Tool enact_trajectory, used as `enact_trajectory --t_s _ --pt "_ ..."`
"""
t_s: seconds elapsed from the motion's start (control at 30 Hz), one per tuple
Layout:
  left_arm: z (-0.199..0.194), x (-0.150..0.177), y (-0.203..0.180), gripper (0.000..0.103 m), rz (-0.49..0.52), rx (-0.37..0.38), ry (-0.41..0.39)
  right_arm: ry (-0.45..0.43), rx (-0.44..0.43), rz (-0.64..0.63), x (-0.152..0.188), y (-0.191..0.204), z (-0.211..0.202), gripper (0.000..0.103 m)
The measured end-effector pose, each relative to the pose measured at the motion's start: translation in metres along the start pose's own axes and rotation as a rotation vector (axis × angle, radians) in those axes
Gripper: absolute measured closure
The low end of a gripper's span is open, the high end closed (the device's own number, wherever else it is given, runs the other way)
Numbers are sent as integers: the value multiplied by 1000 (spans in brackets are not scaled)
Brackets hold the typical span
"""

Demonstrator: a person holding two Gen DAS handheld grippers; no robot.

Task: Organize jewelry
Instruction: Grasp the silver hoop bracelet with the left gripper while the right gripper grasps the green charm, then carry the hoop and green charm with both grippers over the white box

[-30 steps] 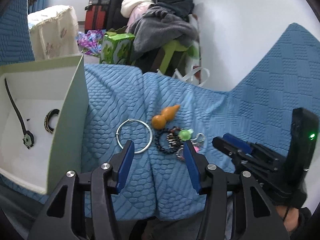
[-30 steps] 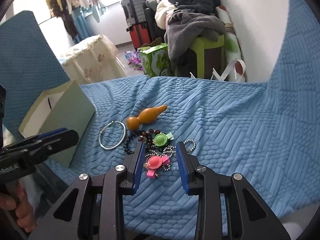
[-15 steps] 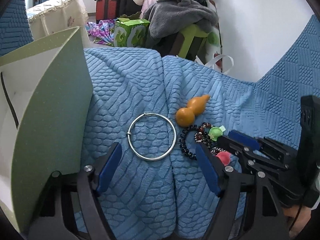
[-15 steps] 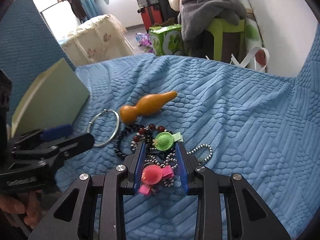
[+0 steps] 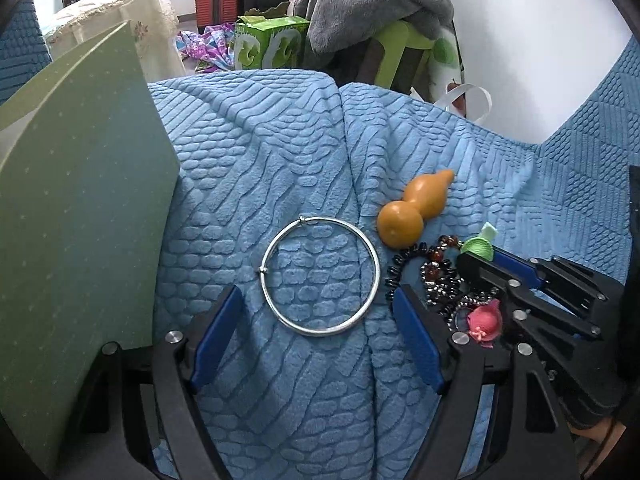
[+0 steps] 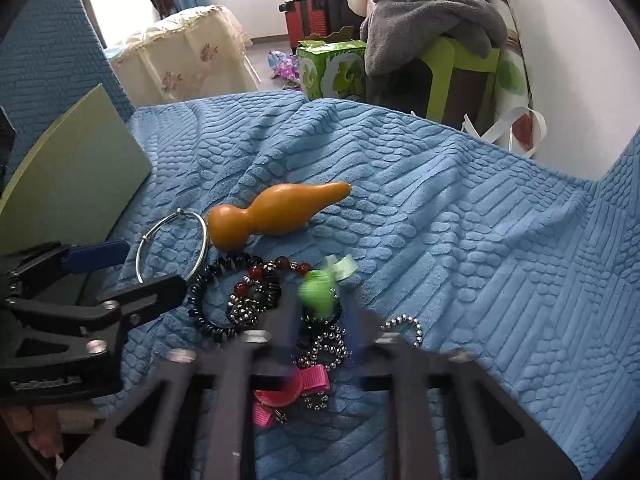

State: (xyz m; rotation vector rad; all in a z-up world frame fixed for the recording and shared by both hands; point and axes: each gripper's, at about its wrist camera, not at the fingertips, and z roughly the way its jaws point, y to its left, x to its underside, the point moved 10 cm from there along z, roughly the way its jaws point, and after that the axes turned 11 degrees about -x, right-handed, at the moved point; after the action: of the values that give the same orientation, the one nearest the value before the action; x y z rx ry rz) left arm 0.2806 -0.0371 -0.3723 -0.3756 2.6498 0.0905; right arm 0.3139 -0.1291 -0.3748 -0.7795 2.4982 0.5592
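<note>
Two grippers down | left gripper (image 5: pixel 318 330) spread, astride silver bangle (image 5: pixel 320 276) | right gripper (image 6: pixel 320 320), blurred, closing, seemingly pinching green clip (image 6: pixel 318 290) beside bangle | risk: tangled bead bracelets (image 6: pixel 236 300) dragged along

A thin silver bangle (image 5: pixel 319 276) lay flat on the blue quilted cover (image 5: pixel 256 168). Just beside it, an orange gourd-shaped charm (image 5: pixel 414 212) rested on its side, narrow end pointing away. Near the gourd lay a tangle of bracelets: a black beaded one (image 6: pixel 208 300), dark red beads (image 6: pixel 276 268), silver ball chains (image 6: pixel 324 346). A green hat-shaped clip (image 6: pixel 320 288) and a pink one (image 6: pixel 292 392) sat among them.
</note>
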Motion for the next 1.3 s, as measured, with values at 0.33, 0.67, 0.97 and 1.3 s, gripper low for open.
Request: enact_trajectory --t_s 0.33,0.67,0.97,1.3 --pt "2 -8 -3 25 43 -59 -41 -59 -9 97 -5 -20 -16 89" --pt "5 -10 -8 67 117 -86 -5 -47 -23 138 -4 -21 -19 89" --pt "5 -6 -4 92 129 -51 -12 -54 -42 140 -1 -8 -25 89" --pt "-13 7 -5 101 96 -24 -22 -52 -46 161 6 -6 -26 89"
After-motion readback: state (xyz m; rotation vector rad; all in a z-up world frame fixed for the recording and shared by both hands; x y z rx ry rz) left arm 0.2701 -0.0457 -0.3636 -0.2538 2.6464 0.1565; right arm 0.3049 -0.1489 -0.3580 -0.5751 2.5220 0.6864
